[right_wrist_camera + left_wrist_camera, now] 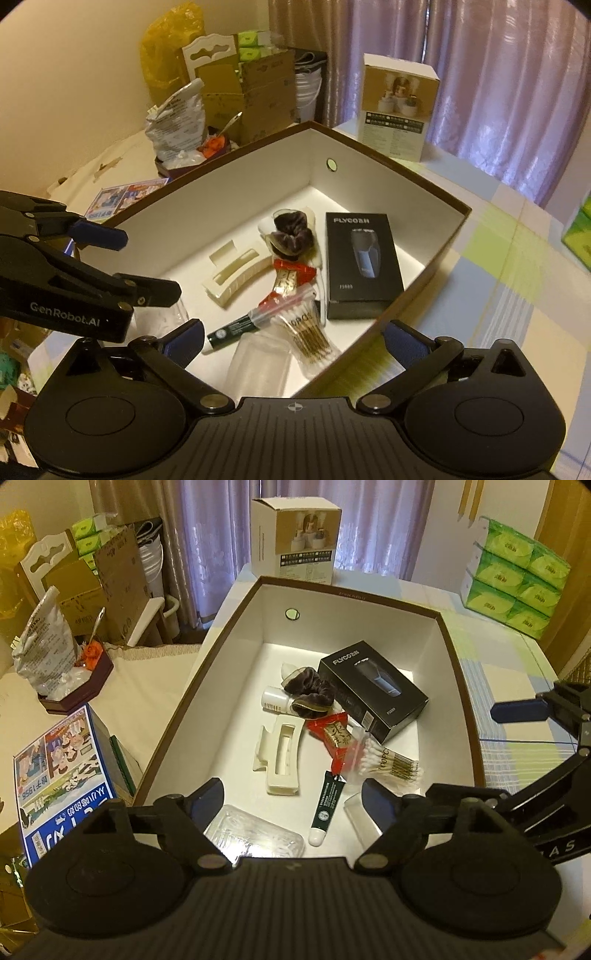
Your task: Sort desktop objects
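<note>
Clutter sits gathered in the box — razor carton, hair clip, cotton swabs — so my left tongs and right tongs hover above it, both spread wide and empty.

A lived-in room of a home, going by pale purple curtains drawn along the far wall, green tissue packs stacked on a table under a pastel checked cloth, cardboard cartons and a yellow plastic bag piled in the corner beside a white carved chair back
</note>
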A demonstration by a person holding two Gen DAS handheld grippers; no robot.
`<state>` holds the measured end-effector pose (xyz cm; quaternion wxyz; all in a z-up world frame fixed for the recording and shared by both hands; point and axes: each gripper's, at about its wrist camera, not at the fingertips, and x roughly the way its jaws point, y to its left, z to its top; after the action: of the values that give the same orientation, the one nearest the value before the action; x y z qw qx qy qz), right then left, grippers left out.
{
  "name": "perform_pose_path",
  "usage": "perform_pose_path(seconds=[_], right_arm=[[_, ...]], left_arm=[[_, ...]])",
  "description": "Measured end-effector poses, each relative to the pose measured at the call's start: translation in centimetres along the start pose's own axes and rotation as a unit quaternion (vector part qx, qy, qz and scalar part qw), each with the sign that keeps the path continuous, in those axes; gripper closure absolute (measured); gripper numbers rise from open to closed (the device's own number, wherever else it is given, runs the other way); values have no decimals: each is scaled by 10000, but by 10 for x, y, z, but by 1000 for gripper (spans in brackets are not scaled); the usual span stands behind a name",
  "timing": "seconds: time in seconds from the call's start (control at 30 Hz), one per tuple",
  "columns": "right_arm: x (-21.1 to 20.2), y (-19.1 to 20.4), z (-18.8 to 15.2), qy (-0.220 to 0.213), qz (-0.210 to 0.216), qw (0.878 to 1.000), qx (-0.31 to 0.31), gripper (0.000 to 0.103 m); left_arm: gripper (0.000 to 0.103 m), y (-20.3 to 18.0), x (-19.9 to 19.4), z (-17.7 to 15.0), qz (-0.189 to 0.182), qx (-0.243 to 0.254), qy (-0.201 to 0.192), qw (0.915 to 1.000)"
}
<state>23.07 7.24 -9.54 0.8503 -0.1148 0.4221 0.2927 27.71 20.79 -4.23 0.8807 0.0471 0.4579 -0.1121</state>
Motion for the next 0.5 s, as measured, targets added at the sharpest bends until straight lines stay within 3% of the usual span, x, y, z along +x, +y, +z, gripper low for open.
perform_pose_path(seconds=[0.17,0.23,0.5], right_arm=[[-13,-1,-7,-75,-32,9999,129,2],[-18,-2,-9,-92,-18,9998,196,2],[-37,-2,-22,-169,-20,9994,307,2]], left_arm=[[19,-4,-11,-3,36,-15,-143,9999],[11,-6,-17,-5,69,-52,-205,9998],[5,-15,-37,-18,258,-217,-340,9989]])
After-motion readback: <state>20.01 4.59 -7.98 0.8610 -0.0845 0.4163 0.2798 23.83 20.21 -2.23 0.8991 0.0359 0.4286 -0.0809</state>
